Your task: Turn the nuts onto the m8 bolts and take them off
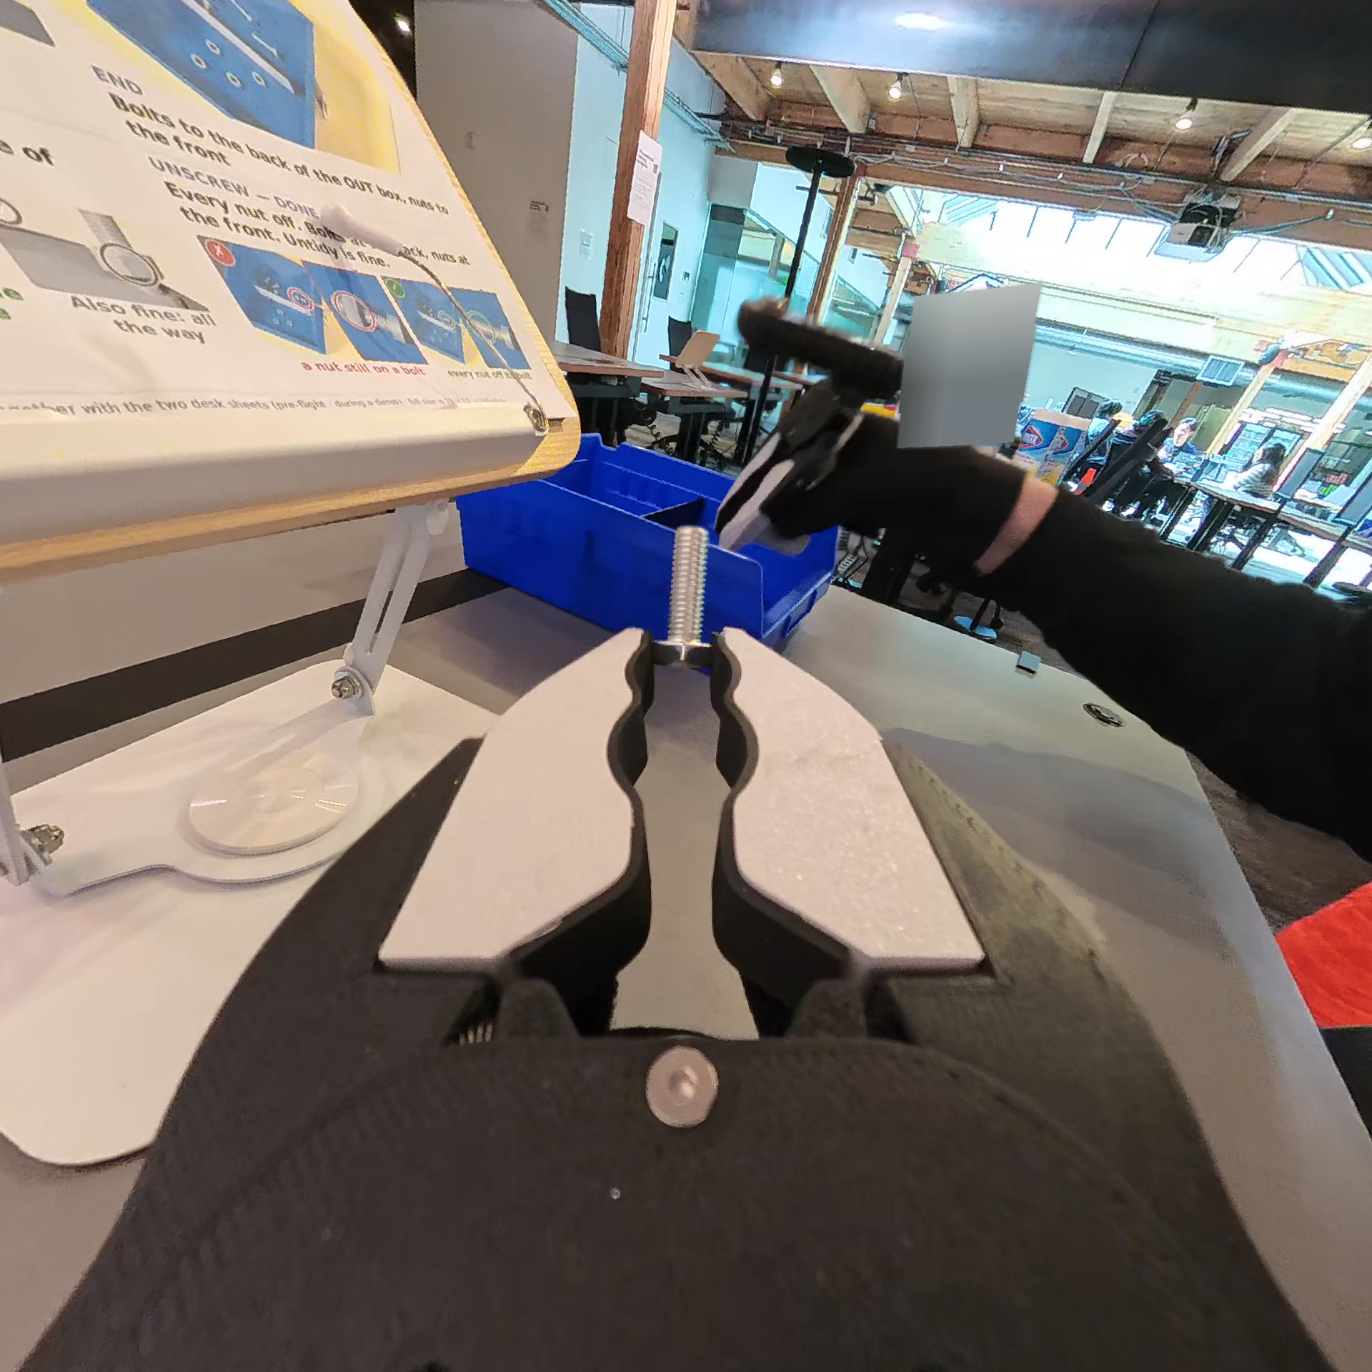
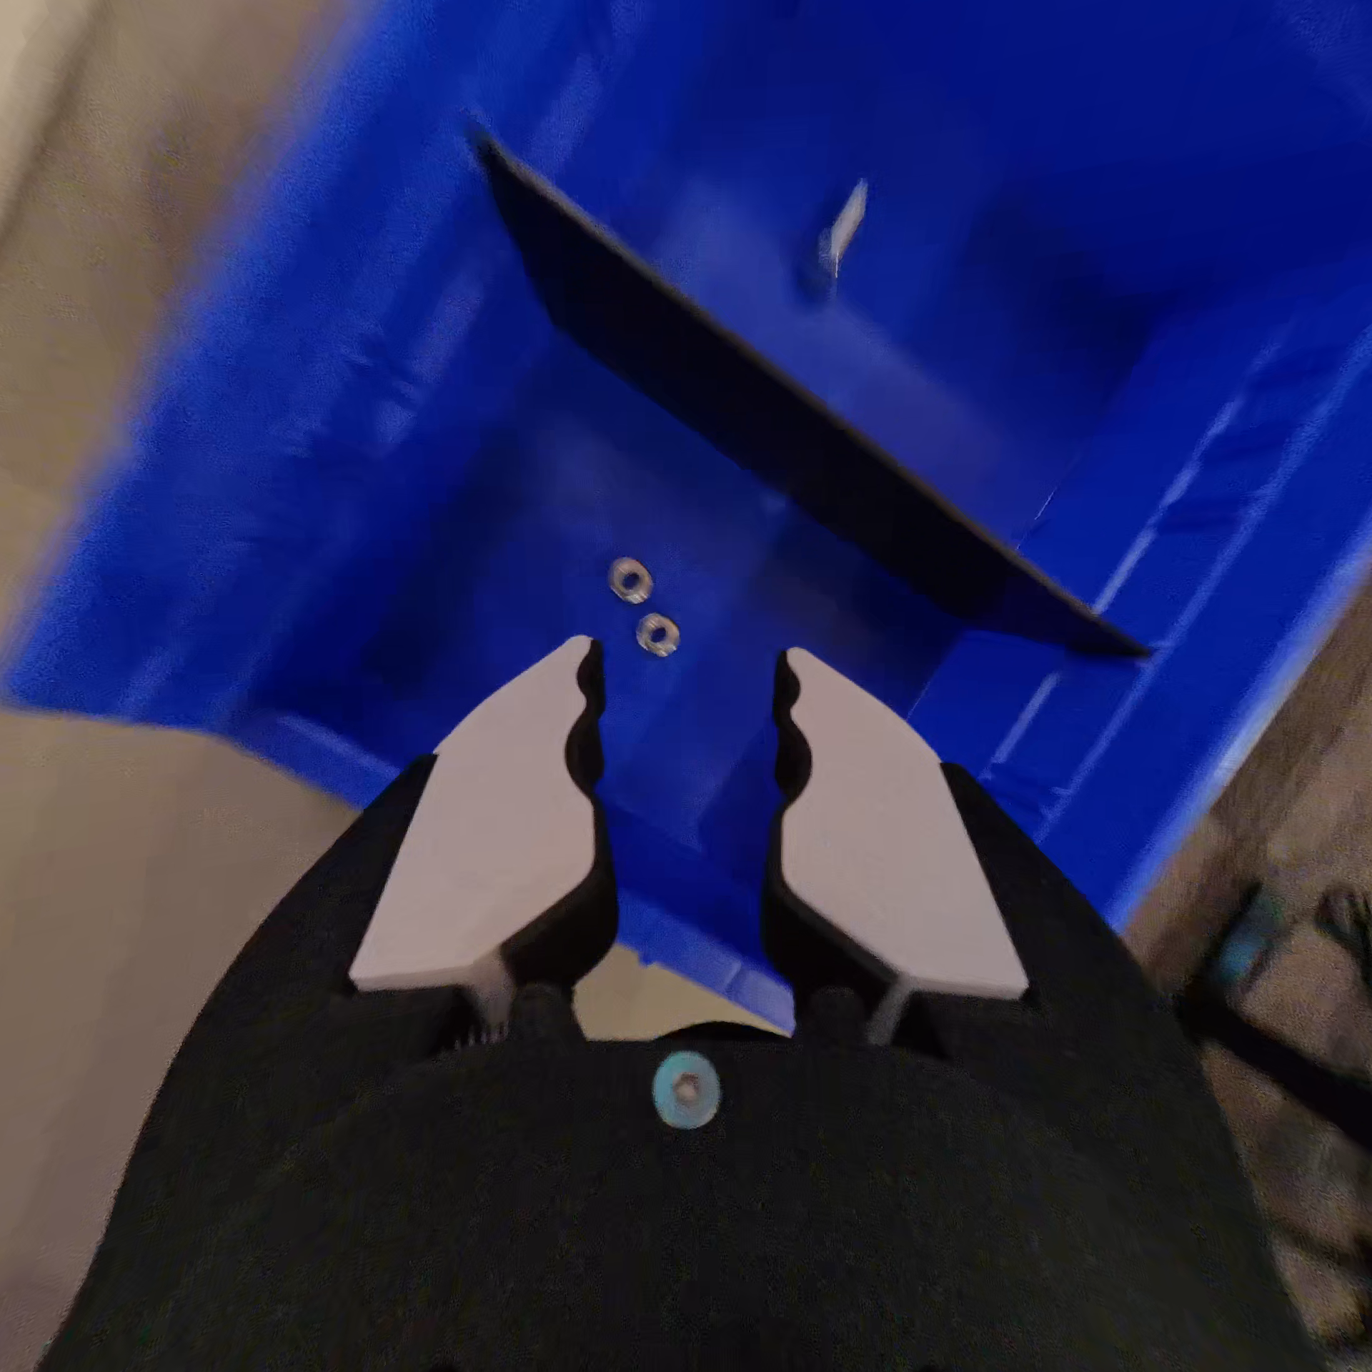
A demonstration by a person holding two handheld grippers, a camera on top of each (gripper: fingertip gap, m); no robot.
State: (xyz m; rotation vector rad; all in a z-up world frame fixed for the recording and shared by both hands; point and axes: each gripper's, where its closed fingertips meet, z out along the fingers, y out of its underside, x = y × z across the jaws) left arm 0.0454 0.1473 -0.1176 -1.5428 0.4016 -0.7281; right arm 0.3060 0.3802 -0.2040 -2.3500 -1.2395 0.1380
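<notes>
At the bench's (image 1: 965, 713) left edge a white stand (image 1: 245, 787) carries a tilted instruction board (image 1: 245, 245) that overhangs the near-left corner of the blue bin (image 1: 594, 549) and hides part of its wall. The bin sits toward the far edge of the bench, split by a black divider (image 2: 779, 416).

In the middle, the left claw (image 1: 683, 653) is narrow and clamped on the hex head of a silver bolt (image 1: 688, 586); both pads press the head, and the threaded shank stands upright with no nut on it, in front of the bin's near wall.

To the right, a gloved hand (image 1: 913, 497) and dark sleeve reach across the bench's right side, holding the right claw (image 2: 683, 653) tipped down over the bin. From its own camera that claw is wide apart and holds nothing. Two silver nuts (image 2: 644, 609) lie just beside each other on the bin floor in the compartment nearer that claw, just beyond the left fingertip. A pale streak (image 2: 843, 223) lies past the divider, possibly another bolt; the blur is too heavy to tell.
</notes>
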